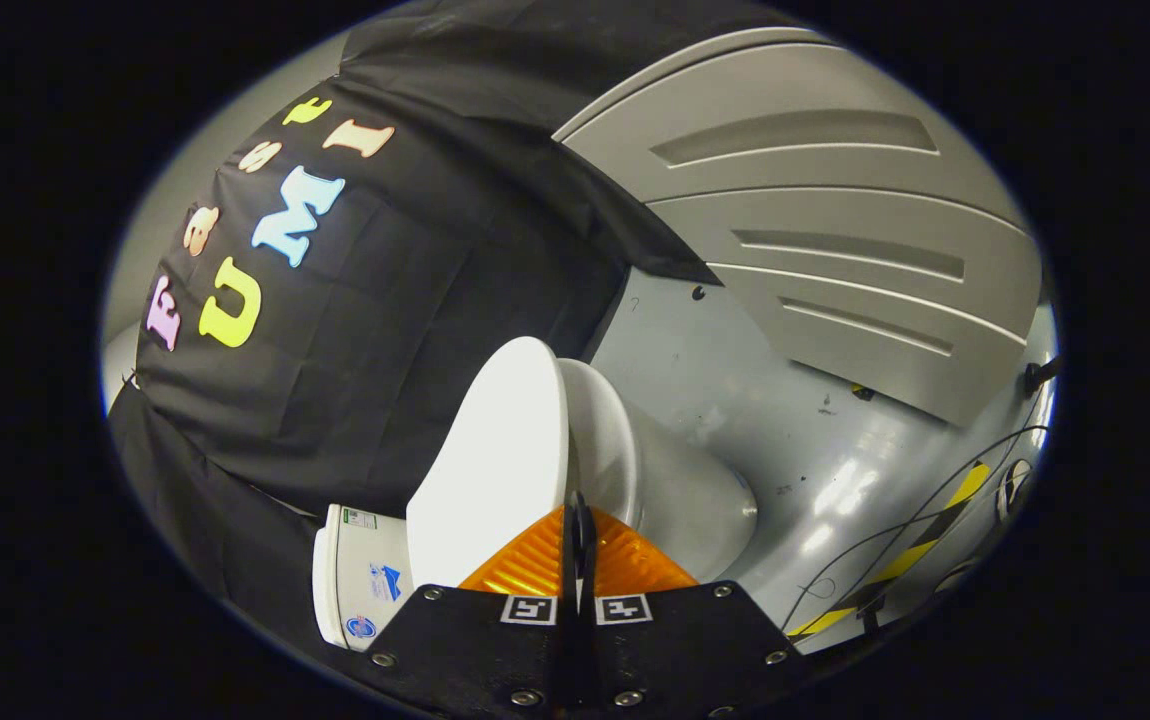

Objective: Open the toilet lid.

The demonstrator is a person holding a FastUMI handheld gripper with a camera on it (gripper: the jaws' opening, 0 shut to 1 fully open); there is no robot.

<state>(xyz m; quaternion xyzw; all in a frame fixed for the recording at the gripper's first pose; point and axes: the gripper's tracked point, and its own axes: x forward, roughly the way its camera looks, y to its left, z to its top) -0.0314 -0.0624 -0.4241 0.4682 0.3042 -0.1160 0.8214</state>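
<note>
Claw (580,515) fingers are pressed together on nothing, edging the toilet lid (490,455) rim. Lifting seems underway; the lid must be pushed back toward the tank (360,580).

We saw the gripper (580,545) with its two fingers (535,565) brought together, meeting along a thin dark seam with no open space between them. We could see nothing held between them. The whole tool was rolled well over to one side, so the scene ahead of it appeared tilted. The fingers pointed forward from a broad mounting plate, each carrying a small square marker at its base.
</note>
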